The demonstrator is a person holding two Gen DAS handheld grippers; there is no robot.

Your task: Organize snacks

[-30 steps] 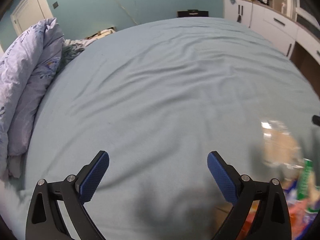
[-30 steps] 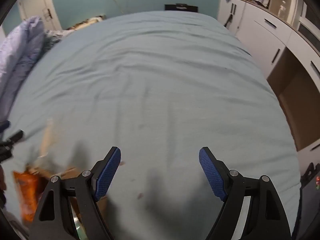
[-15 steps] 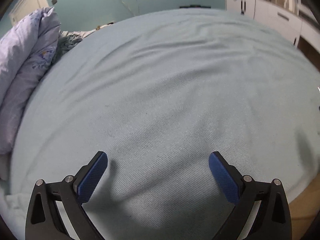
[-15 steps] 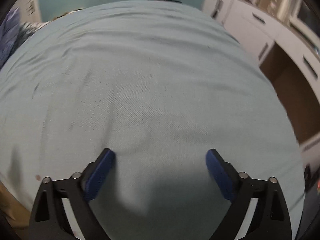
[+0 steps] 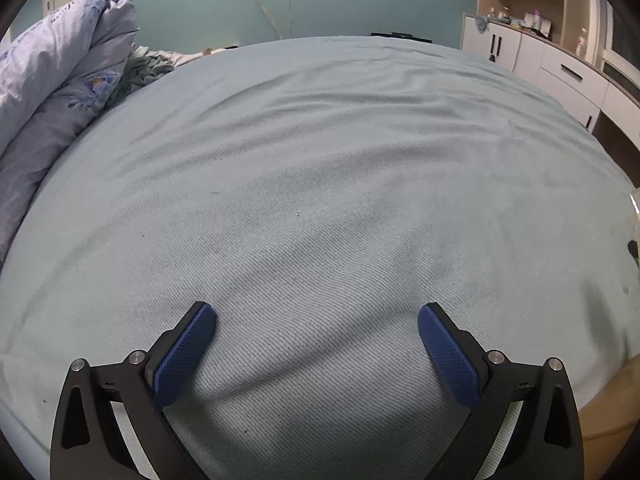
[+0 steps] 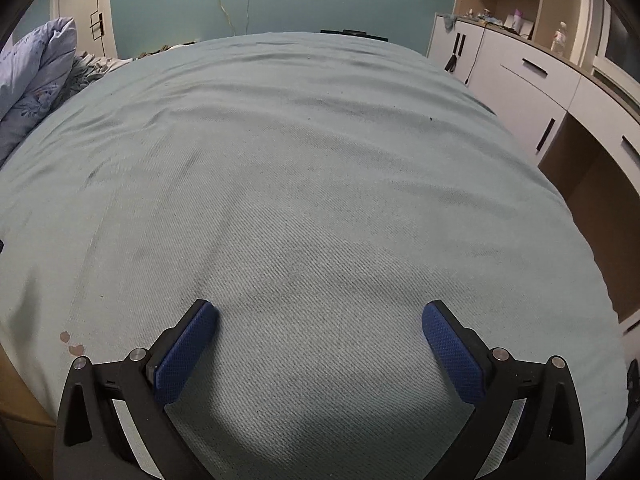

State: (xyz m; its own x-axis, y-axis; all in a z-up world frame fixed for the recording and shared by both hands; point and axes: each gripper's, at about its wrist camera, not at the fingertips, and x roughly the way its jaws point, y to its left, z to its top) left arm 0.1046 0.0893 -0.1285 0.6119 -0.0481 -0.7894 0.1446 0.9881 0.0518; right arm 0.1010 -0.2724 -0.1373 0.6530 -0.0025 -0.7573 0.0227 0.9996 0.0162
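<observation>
No snack shows in either view now. My left gripper hangs open just over the light blue bed sheet, with nothing between its blue pads. My right gripper is also open wide and empty, low over the same sheet. A tan, box-like edge sits at the lower right of the left wrist view, and the same tan edge shows at the lower left of the right wrist view. A clear glinting sliver peeks in at the left wrist view's right border.
A bunched lilac duvet lies along the bed's left side. White cabinets and drawers line the right of the bed. A teal wall with a cable stands beyond the far end. Two small reddish stains mark the sheet.
Both grippers have sunk closer to the sheet. The snack packets and clear bag seen a second ago between the two grippers have left both views. The right jaws have spread wider.
</observation>
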